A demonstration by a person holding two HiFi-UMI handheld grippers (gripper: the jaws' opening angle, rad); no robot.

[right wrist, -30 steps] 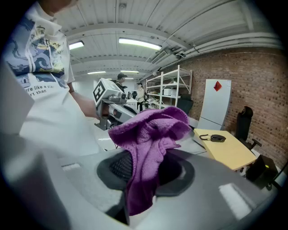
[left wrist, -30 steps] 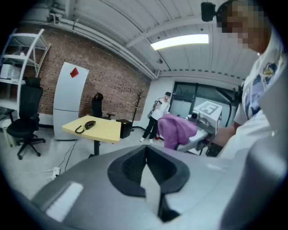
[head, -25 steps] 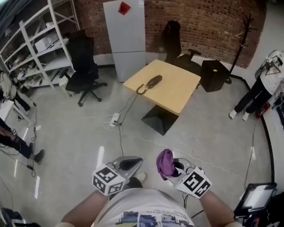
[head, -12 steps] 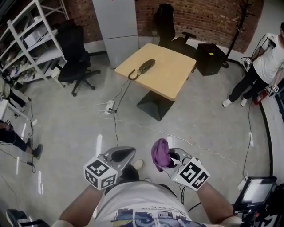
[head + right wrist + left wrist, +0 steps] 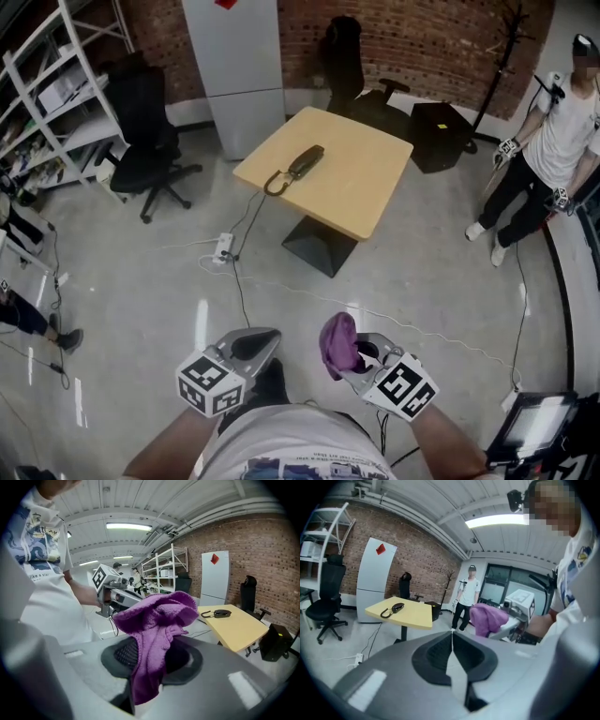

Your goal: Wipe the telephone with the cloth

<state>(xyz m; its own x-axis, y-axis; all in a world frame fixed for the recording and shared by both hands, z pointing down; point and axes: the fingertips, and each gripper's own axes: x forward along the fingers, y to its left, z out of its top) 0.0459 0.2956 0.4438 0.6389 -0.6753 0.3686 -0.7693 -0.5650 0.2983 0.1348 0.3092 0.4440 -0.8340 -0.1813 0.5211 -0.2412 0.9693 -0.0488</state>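
A dark telephone point(image 5: 305, 161) with a curled cord lies near the left edge of a yellow square table point(image 5: 366, 192), well ahead of me across the floor. It also shows far off in the left gripper view as the telephone point(image 5: 397, 607) and in the right gripper view as the telephone point(image 5: 221, 613). My right gripper point(image 5: 348, 351) is shut on a purple cloth point(image 5: 338, 343), which bunches up above the jaws as the cloth point(image 5: 157, 620). My left gripper point(image 5: 255, 343) is shut with nothing in it; its jaws meet in the left gripper view point(image 5: 452, 637).
A white cabinet point(image 5: 232, 70) stands behind the table, black office chairs point(image 5: 141, 131) and shelving point(image 5: 56, 89) to the left. A power strip point(image 5: 222, 247) and cables lie on the floor. A person point(image 5: 539, 164) stands at the right; a black box point(image 5: 441, 134) sits beyond the table.
The table and telephone sit lower and nearer in the head view than before. Both grippers have sunk a little in the picture; the cloth stays in the right one.
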